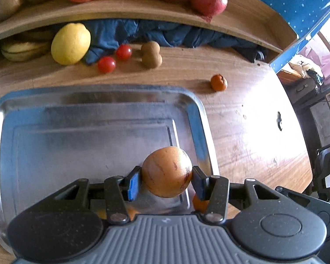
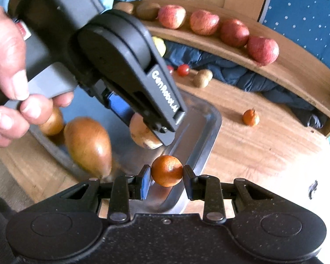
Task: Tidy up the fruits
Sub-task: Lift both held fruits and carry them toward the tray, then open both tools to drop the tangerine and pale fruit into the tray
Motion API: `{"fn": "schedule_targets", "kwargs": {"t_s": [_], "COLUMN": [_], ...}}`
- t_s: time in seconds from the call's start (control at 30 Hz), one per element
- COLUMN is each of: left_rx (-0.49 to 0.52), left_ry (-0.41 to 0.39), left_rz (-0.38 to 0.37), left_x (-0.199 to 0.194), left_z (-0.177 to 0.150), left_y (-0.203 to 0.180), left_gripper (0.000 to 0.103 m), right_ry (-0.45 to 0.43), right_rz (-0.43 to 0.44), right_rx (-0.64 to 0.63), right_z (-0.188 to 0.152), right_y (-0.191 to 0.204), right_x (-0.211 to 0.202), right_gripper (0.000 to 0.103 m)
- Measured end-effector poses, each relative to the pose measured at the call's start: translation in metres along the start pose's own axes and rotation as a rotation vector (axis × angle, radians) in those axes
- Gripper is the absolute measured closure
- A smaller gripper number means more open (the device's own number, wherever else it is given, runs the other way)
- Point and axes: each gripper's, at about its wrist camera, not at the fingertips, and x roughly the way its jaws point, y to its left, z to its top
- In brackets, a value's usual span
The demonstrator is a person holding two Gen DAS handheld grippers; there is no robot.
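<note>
We hold a round brown fruit (image 1: 166, 171) clamped in the left gripper (image 1: 166, 181) and a small orange (image 2: 166, 171) in the right gripper (image 2: 166, 181), both above the steel tray (image 1: 55, 101) for sorting.

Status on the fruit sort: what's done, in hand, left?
Done: two brown fruits lie in the tray. In hand: left hand-held gripper holds a tan round fruit over the tray; right hand-held gripper holds a small orange. Left: lemon, tomatoes, another small orange on the table.
</note>
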Motion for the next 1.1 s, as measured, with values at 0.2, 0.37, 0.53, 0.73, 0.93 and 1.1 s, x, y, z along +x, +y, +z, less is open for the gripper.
{"fn": "schedule_targets", "kwargs": {"t_s": [0.2, 0.37, 0.53, 0.73, 0.93, 1.1], "left_rx": [0.001, 0.009, 0.034, 0.039, 0.016, 0.008], "left_ry": [0.013, 0.006, -0.004, -0.013, -0.025, -0.060], "left_rz": [0.013, 0.027, 0.053, 0.066, 0.063, 0.056], "left_x": [0.004, 0.002, 0.002, 0.001, -0.004, -0.016], "left_z": [-0.012, -0.019, -0.021, -0.022, -0.026, -0.033], "left_y": [-0.008, -0.013, -0.020, -0.021, -0.022, -0.026], "left_gripper": [0.051, 0.051, 0.050, 0.050, 0.044, 0.029], "right_ry": [0.015, 0.011, 0.007, 0.001, -0.005, -0.022], "right_rz": [0.024, 0.027, 0.029, 0.027, 0.032, 0.048], "right_rx": [-0.008, -0.009, -0.014, -0.014, -0.003, 0.012], "right_z": [-0.012, -0.017, -0.016, -0.018, -0.023, -0.029], "right_y": [0.006, 0.008, 0.006, 0.007, 0.004, -0.001], "right_x": [-0.003, -0.006, -0.004, -0.005, -0.010, -0.020], "right_gripper": [0.070, 0.069, 0.069, 0.069, 0.057, 0.044]}}
